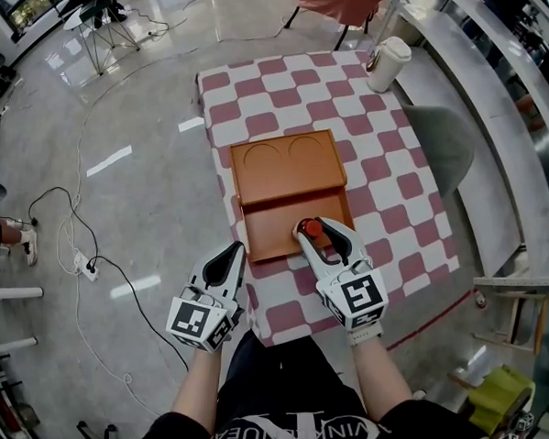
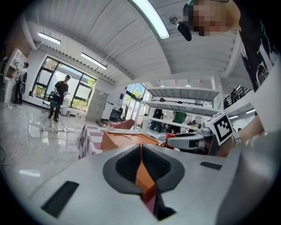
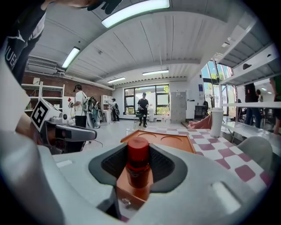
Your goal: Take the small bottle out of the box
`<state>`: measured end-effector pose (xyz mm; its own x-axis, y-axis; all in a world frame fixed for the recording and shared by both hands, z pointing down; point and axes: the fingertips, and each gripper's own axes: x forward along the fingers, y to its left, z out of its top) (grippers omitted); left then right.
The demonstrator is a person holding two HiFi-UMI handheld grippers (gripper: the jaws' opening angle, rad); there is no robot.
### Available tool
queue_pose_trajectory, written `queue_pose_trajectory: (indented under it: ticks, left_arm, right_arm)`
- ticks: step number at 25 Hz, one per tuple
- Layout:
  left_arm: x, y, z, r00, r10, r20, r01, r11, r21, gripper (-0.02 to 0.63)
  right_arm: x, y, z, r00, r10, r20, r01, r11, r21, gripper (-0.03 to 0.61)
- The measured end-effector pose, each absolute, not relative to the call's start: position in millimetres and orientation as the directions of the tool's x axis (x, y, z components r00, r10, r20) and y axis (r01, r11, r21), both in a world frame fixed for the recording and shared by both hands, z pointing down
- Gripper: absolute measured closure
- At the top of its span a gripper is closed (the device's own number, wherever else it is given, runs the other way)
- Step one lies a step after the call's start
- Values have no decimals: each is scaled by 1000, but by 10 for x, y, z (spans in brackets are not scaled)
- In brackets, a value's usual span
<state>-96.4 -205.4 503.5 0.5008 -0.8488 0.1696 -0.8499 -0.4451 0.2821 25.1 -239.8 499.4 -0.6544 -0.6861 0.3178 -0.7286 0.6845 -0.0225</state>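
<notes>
— Has the right gripper got it?
— Yes, its jaws are clamped on the small bottle, which stands upright between the pads over the near half of the box. I'd say the way out is straight up.
— And the left gripper?
— Jaws together, empty, just left of the box's near corner. I can't tell whether the bottle's base is clear of the box floor.

Black T-shirt, white lettering; pale grey left tongs, right tongs, black-lined; black-and-white marker cubes
</notes>
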Motion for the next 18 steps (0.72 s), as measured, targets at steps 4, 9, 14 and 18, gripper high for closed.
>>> queue_pose_trajectory:
  ticks: [4, 9, 14, 18]
  left_arm:
    - [-975, -2043, 4987, 498, -850, 171, -852, -443, 278, 598]
    - [-976, -2065, 4901, 495, -853, 165, -854, -443, 272, 598]
    - [-987, -2083, 4808, 491, -857, 155, -856, -442, 267, 598]
    - [-996, -2092, 4729, 486, -862, 143, -857, -438, 270, 598]
  right_arm:
    - [266, -2382, 4888, -655, -691, 305, -729, 684, -17, 433]
    - [285, -2389, 4771, -659, -696, 285, -728, 686, -7, 433]
    - [307, -2400, 4654, -660, -703, 266, -730, 683, -4, 433]
    - [334, -2404, 4558, -661, -708, 248, -732, 682, -6, 433]
